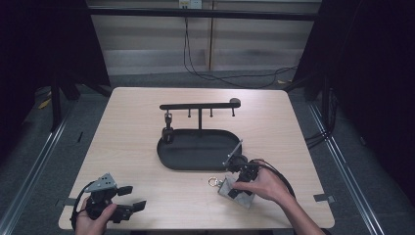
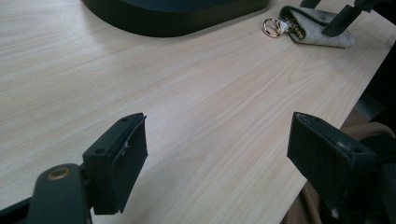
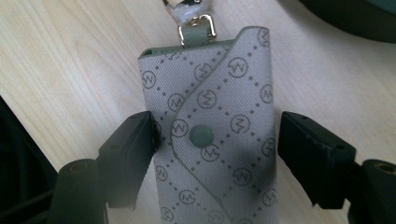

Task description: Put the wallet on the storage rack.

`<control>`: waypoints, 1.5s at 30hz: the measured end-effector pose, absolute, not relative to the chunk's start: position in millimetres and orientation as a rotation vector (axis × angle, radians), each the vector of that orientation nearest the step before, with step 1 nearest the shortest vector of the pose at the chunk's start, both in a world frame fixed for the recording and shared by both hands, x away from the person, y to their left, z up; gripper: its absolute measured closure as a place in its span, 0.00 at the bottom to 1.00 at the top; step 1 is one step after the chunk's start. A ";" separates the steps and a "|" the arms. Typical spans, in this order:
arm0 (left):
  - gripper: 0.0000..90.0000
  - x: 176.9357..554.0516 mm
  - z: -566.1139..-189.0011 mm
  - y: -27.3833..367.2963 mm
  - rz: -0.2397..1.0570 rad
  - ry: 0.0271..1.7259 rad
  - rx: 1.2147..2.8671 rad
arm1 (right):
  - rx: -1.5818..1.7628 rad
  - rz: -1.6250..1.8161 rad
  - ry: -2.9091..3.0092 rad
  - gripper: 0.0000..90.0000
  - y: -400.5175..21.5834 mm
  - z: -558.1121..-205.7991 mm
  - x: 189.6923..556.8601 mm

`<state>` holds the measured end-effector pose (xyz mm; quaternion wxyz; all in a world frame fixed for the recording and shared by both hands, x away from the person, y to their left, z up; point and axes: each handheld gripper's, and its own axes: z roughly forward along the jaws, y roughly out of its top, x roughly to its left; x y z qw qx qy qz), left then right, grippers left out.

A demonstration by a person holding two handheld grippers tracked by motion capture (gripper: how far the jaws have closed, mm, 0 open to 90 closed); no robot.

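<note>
left gripper (image 1: pixel 131 198) low at near-left counter (image 1: pixel 132 137) corner, jaws wide, nothing between, hand wrapped round the body. right gripper (image 3: pixel 215 140) angled down over grey patterned key pouch (image 3: pixel 215 140) lying flat near the front edge, jaws spread either side, left pad touching its edge. beyond: black oval tray (image 1: pixel 195 159), hook rack (image 1: pixel 199 105).

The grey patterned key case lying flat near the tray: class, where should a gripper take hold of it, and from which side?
Probably across the two long edges of the key case, mid-body near the snap button, coming from above. It lies flat, so only its narrow width fits between the jaws; the right gripper already straddles it there, jaws open. Avoid the ring end, which is small and loose.
</note>
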<state>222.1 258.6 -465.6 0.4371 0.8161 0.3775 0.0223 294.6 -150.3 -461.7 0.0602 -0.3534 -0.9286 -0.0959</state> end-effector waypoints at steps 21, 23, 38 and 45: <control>0.22 222.8 -466.5 258.3 0.037 0.940 2.037 | -1.008 -0.175 -2.858 0.32 -136.9 -468.4 294.6; 0.22 222.6 -466.3 258.7 0.039 0.944 2.033 | -1.023 -0.173 -2.846 0.33 -137.3 -468.2 295.9; 0.22 223.6 -467.1 258.8 0.032 0.952 2.041 | -1.042 -0.085 -2.827 0.37 -135.4 -455.7 299.6; 0.22 223.8 -467.2 258.6 0.031 0.952 2.043 | -1.064 -0.080 -2.808 0.37 -139.4 -446.5 300.9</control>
